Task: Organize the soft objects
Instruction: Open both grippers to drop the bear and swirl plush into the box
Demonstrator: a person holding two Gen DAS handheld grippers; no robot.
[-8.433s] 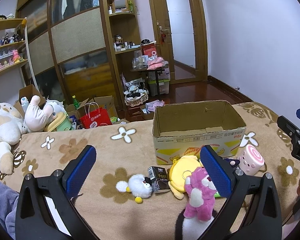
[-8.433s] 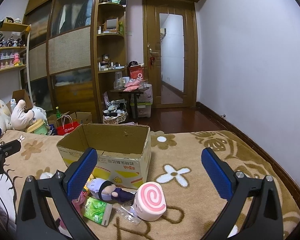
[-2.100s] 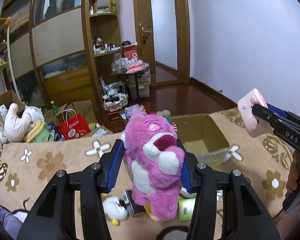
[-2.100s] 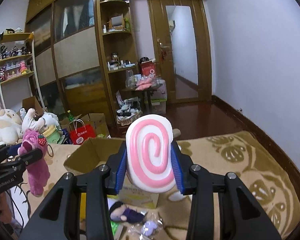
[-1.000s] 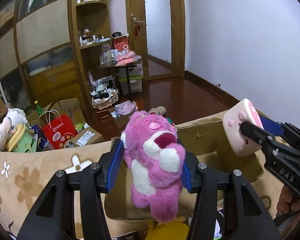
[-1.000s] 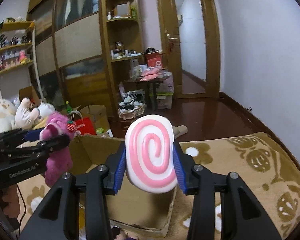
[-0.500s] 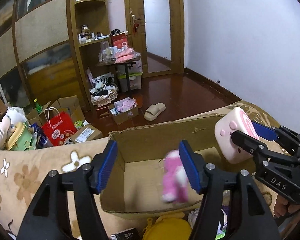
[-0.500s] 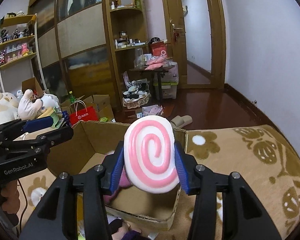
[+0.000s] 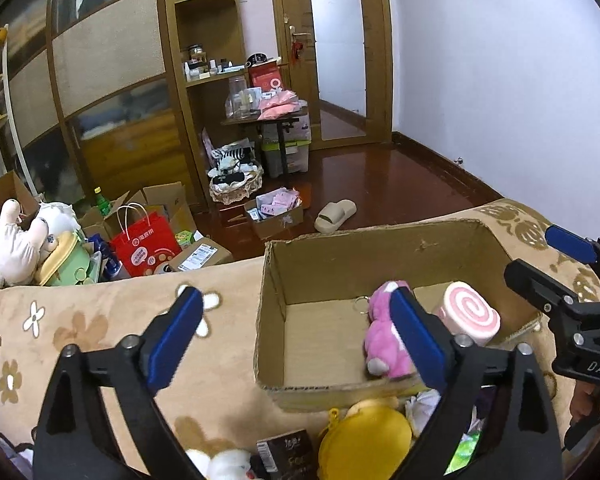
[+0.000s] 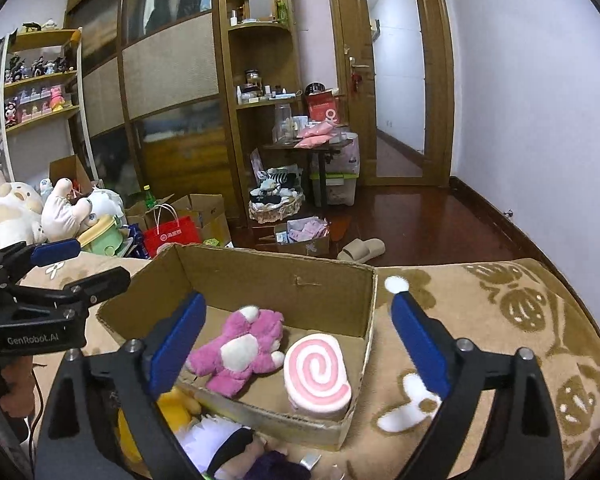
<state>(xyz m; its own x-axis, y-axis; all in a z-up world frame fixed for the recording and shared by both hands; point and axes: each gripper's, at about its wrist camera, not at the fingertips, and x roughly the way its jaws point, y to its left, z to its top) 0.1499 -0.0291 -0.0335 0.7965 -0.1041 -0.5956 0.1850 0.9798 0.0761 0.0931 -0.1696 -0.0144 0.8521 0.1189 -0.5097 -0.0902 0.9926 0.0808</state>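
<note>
Your left hand-held gripper (image 9: 296,332) and right hand-held gripper (image 10: 298,340) are opening, empty, because the pink bear (image 10: 240,350) and swirl cushion (image 10: 318,374) now lie inside the cardboard box (image 10: 268,280).

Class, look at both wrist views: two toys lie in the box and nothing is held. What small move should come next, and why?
Probably draw the left gripper back and down toward the yellow plush before the cardboard box. Its jaws are opening with nothing between them, the pink bear and swirl cushion already lie inside, and the yellow plush remains outside.
</note>
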